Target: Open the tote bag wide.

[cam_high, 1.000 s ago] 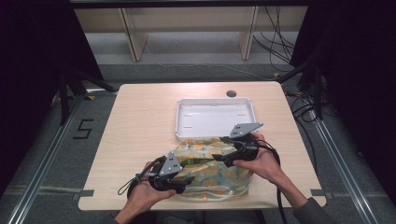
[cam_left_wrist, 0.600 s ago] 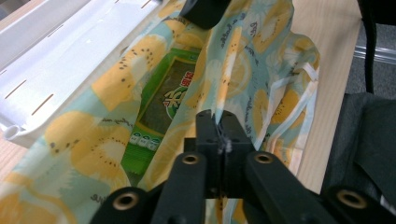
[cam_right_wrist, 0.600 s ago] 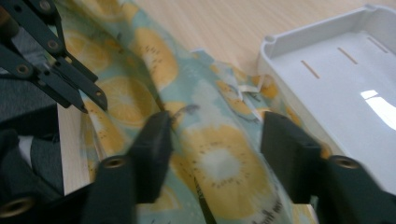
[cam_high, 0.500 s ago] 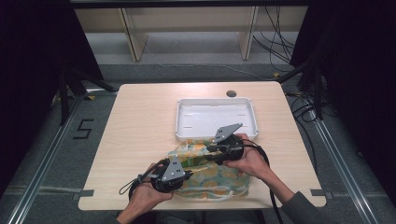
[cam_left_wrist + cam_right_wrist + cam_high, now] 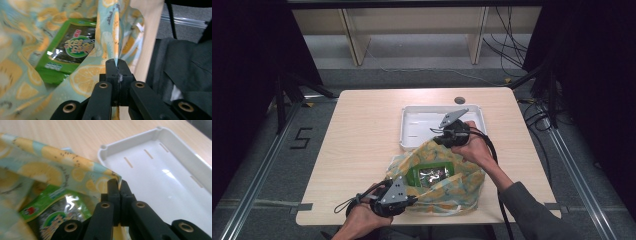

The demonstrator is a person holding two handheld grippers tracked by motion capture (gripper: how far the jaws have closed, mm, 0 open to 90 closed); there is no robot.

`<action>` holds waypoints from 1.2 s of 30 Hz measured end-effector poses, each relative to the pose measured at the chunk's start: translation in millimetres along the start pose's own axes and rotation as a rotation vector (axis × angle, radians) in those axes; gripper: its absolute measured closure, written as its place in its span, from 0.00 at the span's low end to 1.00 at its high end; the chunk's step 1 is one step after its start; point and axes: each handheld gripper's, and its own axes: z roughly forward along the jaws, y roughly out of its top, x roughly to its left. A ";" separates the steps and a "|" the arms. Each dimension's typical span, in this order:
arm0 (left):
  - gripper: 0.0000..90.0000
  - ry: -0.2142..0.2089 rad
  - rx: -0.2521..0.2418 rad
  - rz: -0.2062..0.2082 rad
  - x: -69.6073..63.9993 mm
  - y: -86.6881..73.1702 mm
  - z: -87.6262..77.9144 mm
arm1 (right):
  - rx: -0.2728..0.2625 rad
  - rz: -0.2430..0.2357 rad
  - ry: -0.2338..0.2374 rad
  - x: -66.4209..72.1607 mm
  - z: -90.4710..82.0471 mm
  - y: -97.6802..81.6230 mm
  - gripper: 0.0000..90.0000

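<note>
Two-handed hold on a soft printed bag, as I see it from my station. The bag is thin, limp cloth or film, pale blue-green with a yellow lemon-slice print, creased and slack; it lies on the near half of the light wood-grain surface, its mouth pulled open upward. My left gripper sits at the bag's near-left corner; in the left gripper view its matte black jaws have just finished closing and pinch a raised fold of the bag's rim between the pads. My right gripper is at the far rim of the bag, just beside the tray; in the right gripper view its jaws have likewise just been closing and now clamp the bag's edge. Inside the open mouth lies a flat, rectangular snack packet of glossy green foil with a dark, reflective centre panel and a round printed label. Behind the bag stands a shallow white plastic tray, rectangular with rounded corners, a smooth shiny floor and short moulded slots; the bag's far rim overlaps its near edge.
</note>
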 end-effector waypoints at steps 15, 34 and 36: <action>0.75 -0.027 -0.092 -0.063 0.2 13.7 -10.2 | -0.090 0.065 -0.013 -9.7 2.1 10.7 0.74; 0.39 0.223 -0.039 -0.214 68.2 43.2 -2.7 | -0.115 0.017 0.215 46.6 -67.6 -52.6 0.49; 0.46 0.197 -0.020 -0.222 73.0 44.0 4.1 | -0.090 0.010 0.235 50.7 -67.0 -61.1 0.49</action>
